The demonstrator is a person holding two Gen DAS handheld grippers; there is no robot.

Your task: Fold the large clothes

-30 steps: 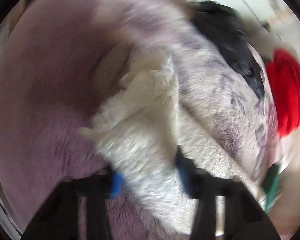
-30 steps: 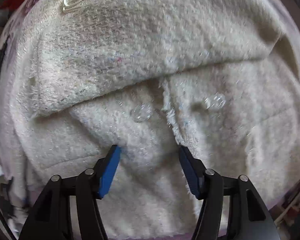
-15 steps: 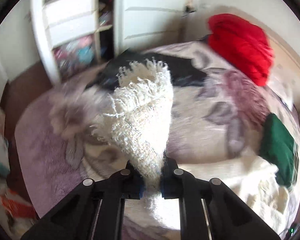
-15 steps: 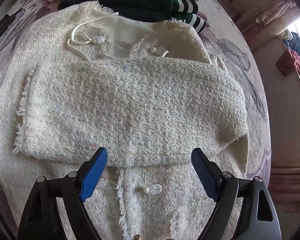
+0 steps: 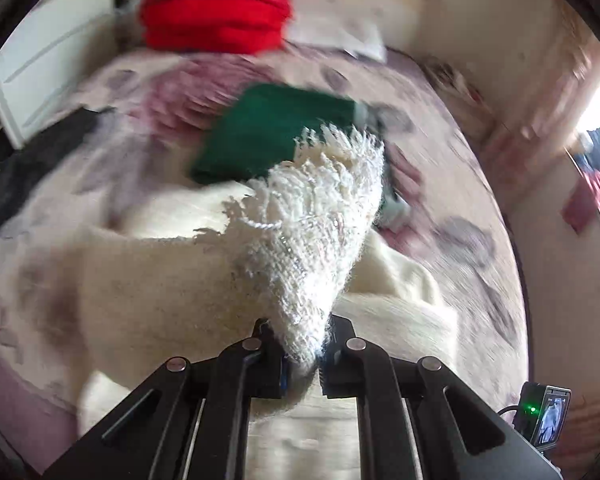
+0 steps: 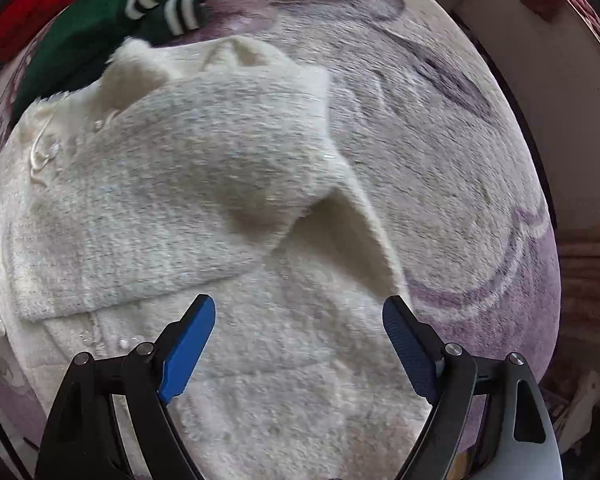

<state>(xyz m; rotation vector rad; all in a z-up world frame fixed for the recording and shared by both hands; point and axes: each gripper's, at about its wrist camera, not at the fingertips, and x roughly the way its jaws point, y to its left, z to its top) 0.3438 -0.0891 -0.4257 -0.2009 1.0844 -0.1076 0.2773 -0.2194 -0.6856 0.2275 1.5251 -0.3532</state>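
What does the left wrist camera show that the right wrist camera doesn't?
Only the left wrist view: the left gripper shut on a fringed cuff, and a small device with a green light. Only the right wrist view: the open right gripper above a folded-over sleeve. Both: the cream jacket, green garment, red garment and floral blanket.

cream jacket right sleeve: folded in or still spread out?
Folded in. In the right wrist view the sleeve lies flat across the cream jacket front, fringed cuff toward the left edge.
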